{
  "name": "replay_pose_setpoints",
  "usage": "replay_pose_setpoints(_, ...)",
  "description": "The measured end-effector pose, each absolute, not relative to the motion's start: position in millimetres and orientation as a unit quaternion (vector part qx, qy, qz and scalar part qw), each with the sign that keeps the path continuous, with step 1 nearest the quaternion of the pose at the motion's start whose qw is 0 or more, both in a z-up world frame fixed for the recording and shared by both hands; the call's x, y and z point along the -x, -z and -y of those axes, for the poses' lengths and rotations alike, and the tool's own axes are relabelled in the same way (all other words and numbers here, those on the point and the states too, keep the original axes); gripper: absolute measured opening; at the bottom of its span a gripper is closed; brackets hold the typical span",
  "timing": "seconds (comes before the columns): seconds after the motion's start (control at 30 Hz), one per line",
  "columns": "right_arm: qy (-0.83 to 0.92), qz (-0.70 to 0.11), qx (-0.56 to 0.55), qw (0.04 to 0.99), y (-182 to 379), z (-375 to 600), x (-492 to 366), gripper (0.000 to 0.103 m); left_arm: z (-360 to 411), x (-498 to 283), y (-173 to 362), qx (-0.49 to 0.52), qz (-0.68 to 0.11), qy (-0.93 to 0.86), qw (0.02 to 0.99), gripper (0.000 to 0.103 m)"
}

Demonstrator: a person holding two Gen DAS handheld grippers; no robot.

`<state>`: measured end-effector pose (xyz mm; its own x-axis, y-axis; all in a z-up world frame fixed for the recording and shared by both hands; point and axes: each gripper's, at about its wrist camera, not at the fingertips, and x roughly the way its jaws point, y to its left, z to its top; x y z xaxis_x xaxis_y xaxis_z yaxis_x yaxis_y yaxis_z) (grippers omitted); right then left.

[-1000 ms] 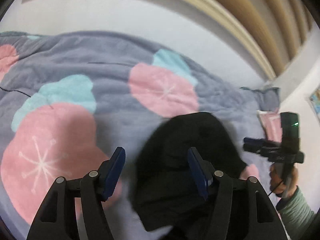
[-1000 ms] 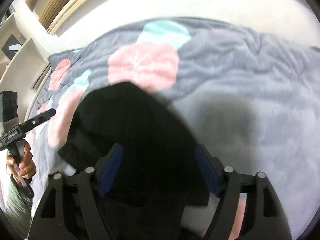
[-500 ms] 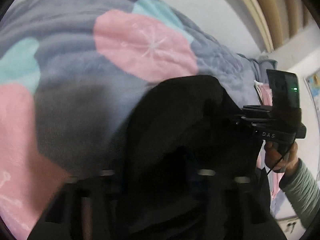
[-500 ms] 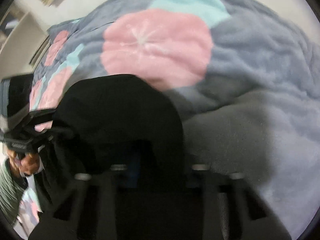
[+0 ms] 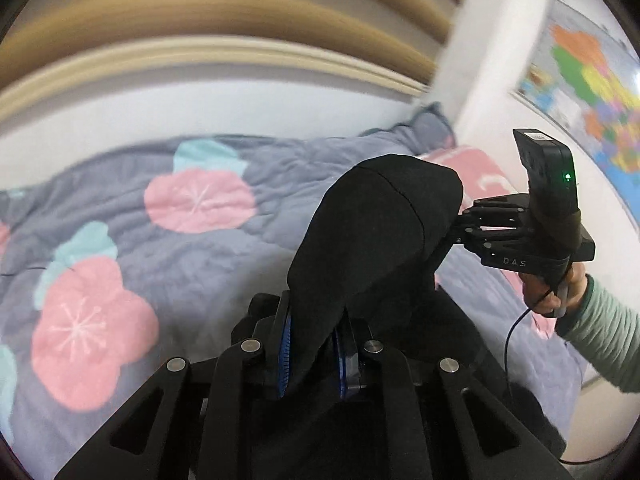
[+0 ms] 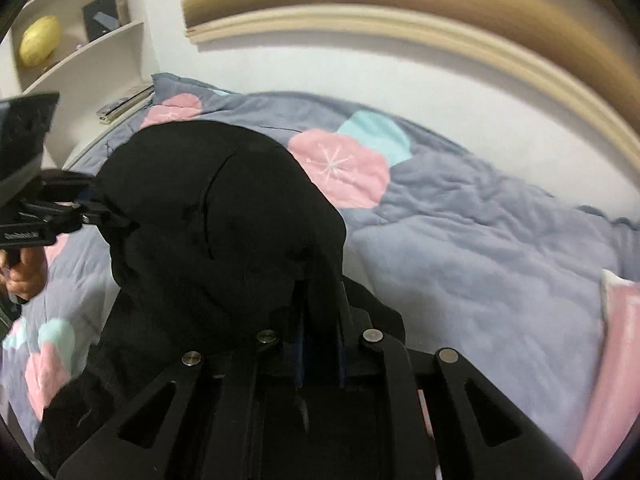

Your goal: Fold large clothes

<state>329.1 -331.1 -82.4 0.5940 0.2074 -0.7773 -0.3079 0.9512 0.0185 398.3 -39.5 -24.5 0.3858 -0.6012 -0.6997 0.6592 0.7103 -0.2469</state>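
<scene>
The left hand-held gripper is pinching a fold of the large black fabric garment between its blue pads, its jaws having just been closing until only the cloth is parting them. The right hand-held gripper is clamping another part of the same garment, its jaws nearly together on the dark cloth. The garment is hanging in a rounded hump between the two tools, raised above the bed, which is lying under a grey quilted cover with pink and teal flower shapes. In the left wrist view, a hand in a green ribbed sleeve is gripping the right tool's handle. A colourful wall map is showing, blurred, at the upper right.
</scene>
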Motion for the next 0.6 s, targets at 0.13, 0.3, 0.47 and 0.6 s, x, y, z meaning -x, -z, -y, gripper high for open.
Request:
replay_pose_setpoints(0.13, -0.132, -0.416, 0.059, 0.898, 61.8, 329.6, -245.1, 0.013, 31.4, -325.7, 5.5, -0.049, -0.403, 0.383, 0.830, 0.017)
replay_pose_setpoints(0.3, -0.117, -0.419, 0.067, 0.898, 65.7, 310.6, -135.3, 0.013, 18.4, -239.2, 26.6, -0.060, -0.438, 0.366, 0.819, 0.017)
replay_pose_setpoints(0.47, -0.106, -0.470, 0.060, 0.874, 120.0, 293.4, -77.2, 0.013, 10.0, -191.6, 86.7, -0.035, -0.504, 0.345, 0.791, 0.017)
replay_pose_setpoints(0.6, -0.102, -0.519, 0.036, 0.848, 180.7, 283.1, -56.7, 0.013, -2.0, -184.1, 162.7, 0.008, -0.562, 0.295, 0.772, 0.017)
